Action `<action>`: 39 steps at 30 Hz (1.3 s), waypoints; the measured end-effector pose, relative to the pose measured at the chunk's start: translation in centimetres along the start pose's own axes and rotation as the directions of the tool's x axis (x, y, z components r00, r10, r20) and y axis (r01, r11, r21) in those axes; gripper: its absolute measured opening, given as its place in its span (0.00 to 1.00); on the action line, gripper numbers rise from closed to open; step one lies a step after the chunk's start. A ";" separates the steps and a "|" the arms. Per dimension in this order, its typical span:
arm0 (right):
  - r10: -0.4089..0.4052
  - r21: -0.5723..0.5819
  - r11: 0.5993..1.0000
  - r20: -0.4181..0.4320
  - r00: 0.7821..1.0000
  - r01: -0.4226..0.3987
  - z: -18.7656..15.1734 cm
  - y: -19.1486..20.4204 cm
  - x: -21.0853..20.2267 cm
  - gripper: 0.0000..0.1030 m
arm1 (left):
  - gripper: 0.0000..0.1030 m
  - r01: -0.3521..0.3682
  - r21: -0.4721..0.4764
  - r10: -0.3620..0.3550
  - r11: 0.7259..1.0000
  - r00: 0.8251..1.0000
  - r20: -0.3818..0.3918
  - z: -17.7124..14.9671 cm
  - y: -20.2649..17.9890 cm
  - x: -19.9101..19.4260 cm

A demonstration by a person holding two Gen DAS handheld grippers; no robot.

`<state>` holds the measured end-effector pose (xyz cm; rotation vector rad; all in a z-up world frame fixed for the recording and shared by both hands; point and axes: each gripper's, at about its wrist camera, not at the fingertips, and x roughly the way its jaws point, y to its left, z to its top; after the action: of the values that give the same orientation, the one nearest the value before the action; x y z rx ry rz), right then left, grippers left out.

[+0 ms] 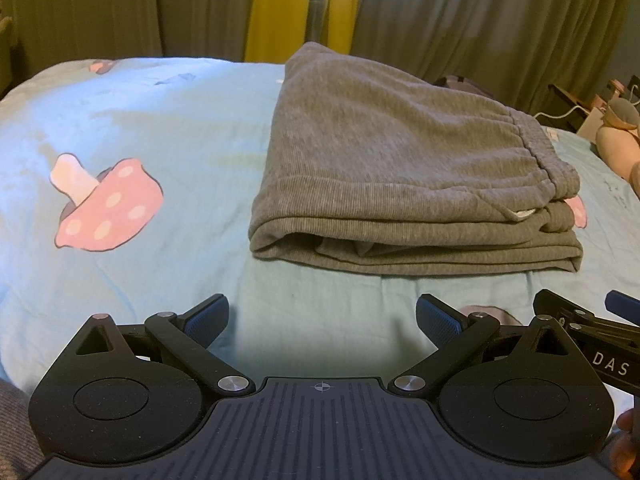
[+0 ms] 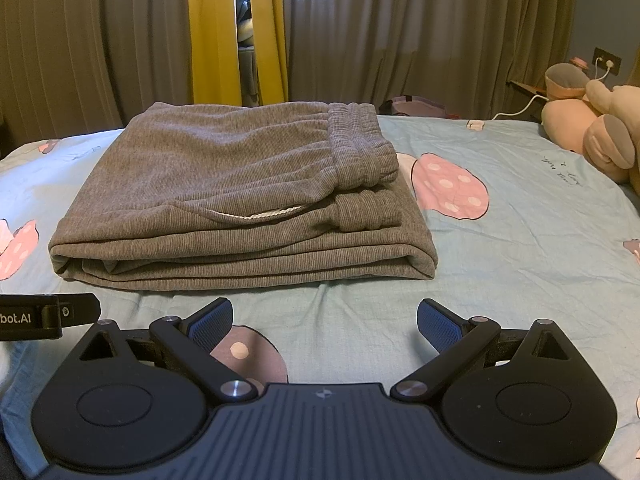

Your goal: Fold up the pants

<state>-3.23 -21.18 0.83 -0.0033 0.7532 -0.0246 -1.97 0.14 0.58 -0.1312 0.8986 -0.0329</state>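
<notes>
Item: grey pants (image 2: pixel 240 200), folded into compact stack on bedsheet (image 2: pixel 520 260), lay just ahead of your grippers. L gripper (image 1: pixel 320 320): spread wide, empty. R gripper (image 2: pixel 324 324): same. Fold looked done; nothing obvious left, maybe tidy edges.

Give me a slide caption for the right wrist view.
Open right tool faces folded grey pants on a mushroom-print sheet, plush toy at right.

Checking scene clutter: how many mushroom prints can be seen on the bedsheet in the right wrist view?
4: one right of the pants, one at the left edge, one under the right gripper, a sliver at the right edge. The pants may hide more.
</notes>
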 end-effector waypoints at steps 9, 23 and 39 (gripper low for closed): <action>-0.003 -0.006 1.000 0.000 1.000 0.003 0.0 0.0 -0.1 0.96 | 0.99 0.001 0.004 -0.001 1.000 1.000 -0.002 -0.1 0.0 0.0; -0.004 -0.006 1.000 0.000 1.000 0.004 0.0 0.1 -0.1 0.96 | 0.99 -0.001 0.002 0.001 1.000 1.000 -0.005 -0.1 -0.1 0.0; -0.004 -0.008 1.000 0.001 1.000 0.004 0.0 0.1 -0.1 0.96 | 0.99 0.003 0.013 -0.003 1.000 1.000 0.000 -0.2 -0.2 -0.1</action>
<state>-3.31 -21.07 0.87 -0.0122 0.7527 -0.0257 -2.14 -0.10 0.60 -0.1210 0.8981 -0.0416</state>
